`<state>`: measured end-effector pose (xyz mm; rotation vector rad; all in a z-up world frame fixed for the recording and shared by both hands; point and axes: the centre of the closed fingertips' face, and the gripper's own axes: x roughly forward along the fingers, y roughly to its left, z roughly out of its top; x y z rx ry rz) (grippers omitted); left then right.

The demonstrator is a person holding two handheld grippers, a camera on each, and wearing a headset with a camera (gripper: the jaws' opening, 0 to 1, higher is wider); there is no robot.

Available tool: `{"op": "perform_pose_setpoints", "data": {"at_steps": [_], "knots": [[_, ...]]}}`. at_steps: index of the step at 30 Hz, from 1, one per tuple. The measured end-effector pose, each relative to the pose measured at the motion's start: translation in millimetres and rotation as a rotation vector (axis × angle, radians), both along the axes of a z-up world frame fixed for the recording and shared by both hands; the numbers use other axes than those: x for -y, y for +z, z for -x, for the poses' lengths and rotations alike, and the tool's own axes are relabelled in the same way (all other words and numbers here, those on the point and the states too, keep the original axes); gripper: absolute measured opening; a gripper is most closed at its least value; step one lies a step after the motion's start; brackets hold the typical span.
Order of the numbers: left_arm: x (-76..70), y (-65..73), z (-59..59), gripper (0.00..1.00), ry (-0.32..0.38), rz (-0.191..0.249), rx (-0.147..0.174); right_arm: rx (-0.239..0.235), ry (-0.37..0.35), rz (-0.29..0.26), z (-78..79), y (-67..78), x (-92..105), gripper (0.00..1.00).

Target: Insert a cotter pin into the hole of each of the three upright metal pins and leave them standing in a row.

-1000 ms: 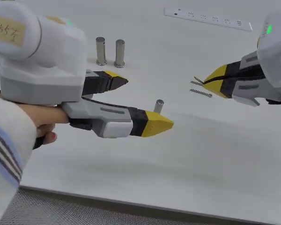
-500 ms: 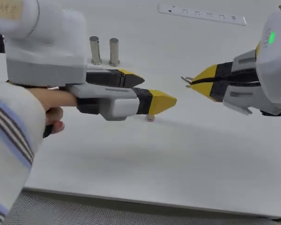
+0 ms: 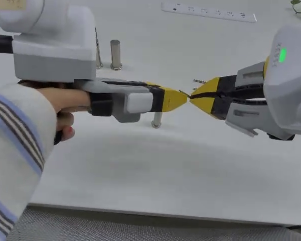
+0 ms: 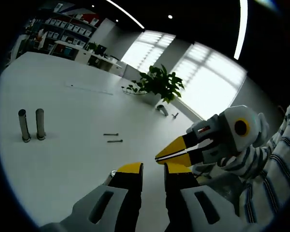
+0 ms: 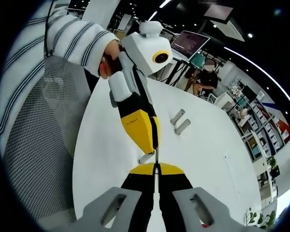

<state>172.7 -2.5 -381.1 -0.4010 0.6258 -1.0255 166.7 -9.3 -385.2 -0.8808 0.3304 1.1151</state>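
Observation:
Two upright metal pins [image 3: 115, 54] [image 4: 23, 124] [image 5: 178, 116] stand side by side at the back left. A third metal pin [image 3: 156, 119] [image 5: 146, 158] stands alone on the white table [image 3: 140, 170], just behind the left gripper's jaws. My left gripper [image 3: 180, 97] [image 4: 153, 169] hovers over it, its jaws a narrow gap apart with nothing between them. My right gripper [image 3: 193, 98] [image 5: 155, 169] is shut on a thin cotter pin [image 5: 156, 158]. The pin's free end points at the left gripper's tip, almost touching it.
Loose cotter pins [image 4: 111, 134] [image 3: 199, 81] lie on the table behind the right gripper. A white power strip [image 3: 208, 11] lies along the far edge. The table's front edge runs close below, with a grey mesh surface [image 3: 90, 228] under it.
The left gripper's jaws have narrowed from wide apart to a small gap. The right gripper has moved left, away from the loose cotter pins. The two tips now meet above the lone pin.

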Motion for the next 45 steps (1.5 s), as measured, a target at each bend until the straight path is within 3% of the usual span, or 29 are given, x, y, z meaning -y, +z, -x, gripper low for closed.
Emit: {"op": "perform_pose_setpoints", "data": {"at_steps": [8,35,45], "knots": [[5.0,1.2,3.3,0.01,-0.013,0.022,-0.021,0.003,-0.007,-0.013,4.1,1.6,-4.3,0.0],[5.6,3.5,12.9,0.0,-0.016,0.056,-0.08,0.013,0.002,-0.009,8.1,3.3,-8.1,0.0],[5.9,3.7,15.9,0.0,-0.031,0.025,-0.041,0.011,-0.002,-0.014,7.5,2.4,-7.4,0.0]]}}
